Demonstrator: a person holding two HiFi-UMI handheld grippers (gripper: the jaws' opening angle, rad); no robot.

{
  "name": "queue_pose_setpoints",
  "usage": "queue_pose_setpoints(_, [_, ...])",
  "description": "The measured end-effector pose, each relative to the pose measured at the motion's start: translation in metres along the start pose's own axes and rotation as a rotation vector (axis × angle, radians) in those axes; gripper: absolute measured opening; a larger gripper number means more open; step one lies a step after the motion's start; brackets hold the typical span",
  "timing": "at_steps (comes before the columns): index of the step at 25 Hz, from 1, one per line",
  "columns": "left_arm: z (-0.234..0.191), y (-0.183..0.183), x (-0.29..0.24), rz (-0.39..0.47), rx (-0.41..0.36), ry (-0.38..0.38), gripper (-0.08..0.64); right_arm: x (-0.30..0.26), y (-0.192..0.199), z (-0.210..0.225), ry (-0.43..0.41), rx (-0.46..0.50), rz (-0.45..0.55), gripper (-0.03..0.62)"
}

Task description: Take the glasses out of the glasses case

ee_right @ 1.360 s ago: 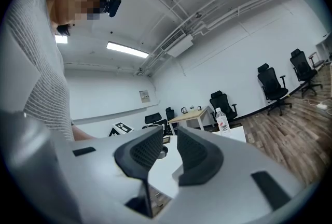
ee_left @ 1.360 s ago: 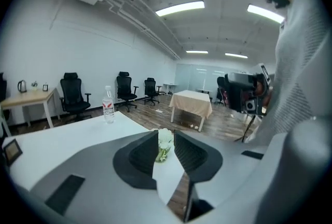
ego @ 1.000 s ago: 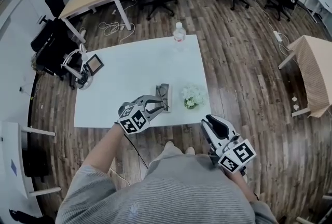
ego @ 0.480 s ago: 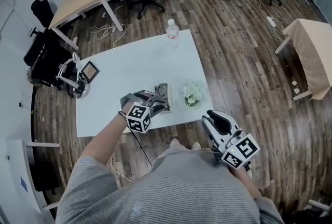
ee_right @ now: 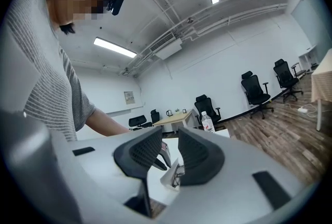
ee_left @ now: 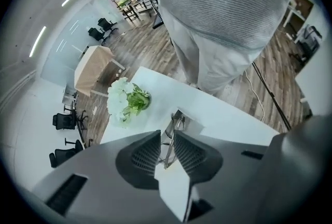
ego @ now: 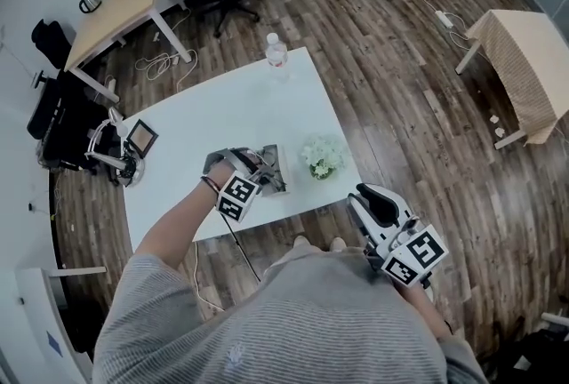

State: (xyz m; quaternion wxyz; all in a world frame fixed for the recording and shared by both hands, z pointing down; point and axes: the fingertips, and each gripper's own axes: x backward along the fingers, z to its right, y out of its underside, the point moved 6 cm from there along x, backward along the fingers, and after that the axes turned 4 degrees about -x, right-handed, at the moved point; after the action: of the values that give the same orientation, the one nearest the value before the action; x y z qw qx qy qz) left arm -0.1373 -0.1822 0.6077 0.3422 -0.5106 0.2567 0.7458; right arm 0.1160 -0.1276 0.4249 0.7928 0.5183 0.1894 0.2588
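An open grey glasses case (ego: 276, 164) lies near the front edge of the white table (ego: 222, 107). My left gripper (ego: 263, 170) reaches down into it. In the left gripper view its jaws (ee_left: 166, 148) stand close together with the thin frame of the glasses (ee_left: 174, 125) caught between them, just over the case (ee_left: 191, 122). My right gripper (ego: 374, 204) hangs off the table beside the person's body, jaws together and holding nothing. In the right gripper view (ee_right: 169, 153) the case shows through the gap.
A white flower bunch (ego: 322, 156) sits just right of the case. A water bottle (ego: 276, 51) stands at the table's far edge, a small framed picture (ego: 140, 138) at its left edge. Office chairs and wooden tables ring the room.
My left gripper moved forward onto the case and its jaws closed from wide open to narrow around the glasses. The right gripper stayed low by the body.
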Motion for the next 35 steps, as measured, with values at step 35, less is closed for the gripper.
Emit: queue_pose_setpoints(35, [0.011,0.013,-0.068,0.021,-0.343,0.194,0.083,0.000,0.005,0.014,0.144,-0.007,-0.024,0.086])
